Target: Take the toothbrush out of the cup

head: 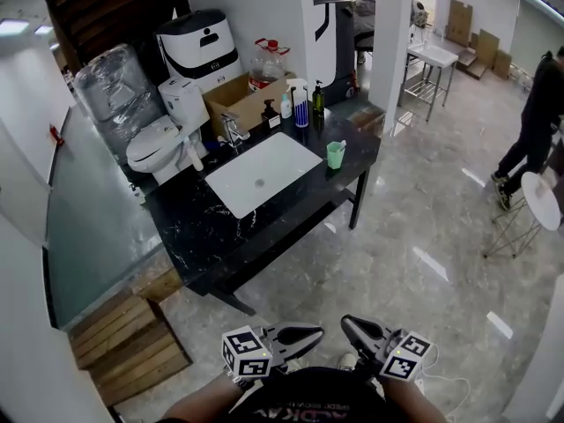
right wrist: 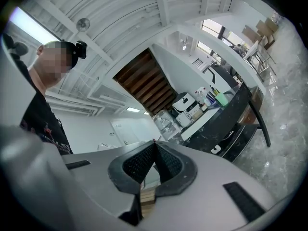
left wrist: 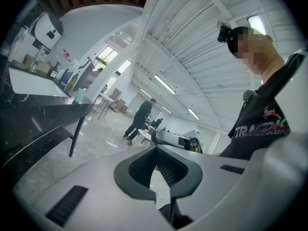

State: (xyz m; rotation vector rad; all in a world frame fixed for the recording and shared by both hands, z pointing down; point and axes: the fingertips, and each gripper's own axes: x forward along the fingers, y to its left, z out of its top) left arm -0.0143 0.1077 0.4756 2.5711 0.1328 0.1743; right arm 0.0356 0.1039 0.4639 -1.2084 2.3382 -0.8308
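Note:
A pale green cup (head: 336,155) stands on the black marble counter (head: 190,226), to the right of the white basin (head: 262,174). A thin toothbrush handle (head: 340,144) sticks up out of it. The cup also shows small and far off in the left gripper view (left wrist: 79,95) and in the right gripper view (right wrist: 222,98). Both grippers are held low against my body, well short of the counter. The left gripper (head: 308,333) (left wrist: 155,146) and the right gripper (head: 352,326) (right wrist: 154,142) have their jaws together with nothing between them.
A faucet (head: 232,130), soap bottles (head: 300,106) and a cardboard box (head: 249,100) line the counter's back. A toilet (head: 161,137) stands at its left, wooden pallets (head: 125,335) on the floor. A person (head: 534,122) and a round white table (head: 540,201) are at far right.

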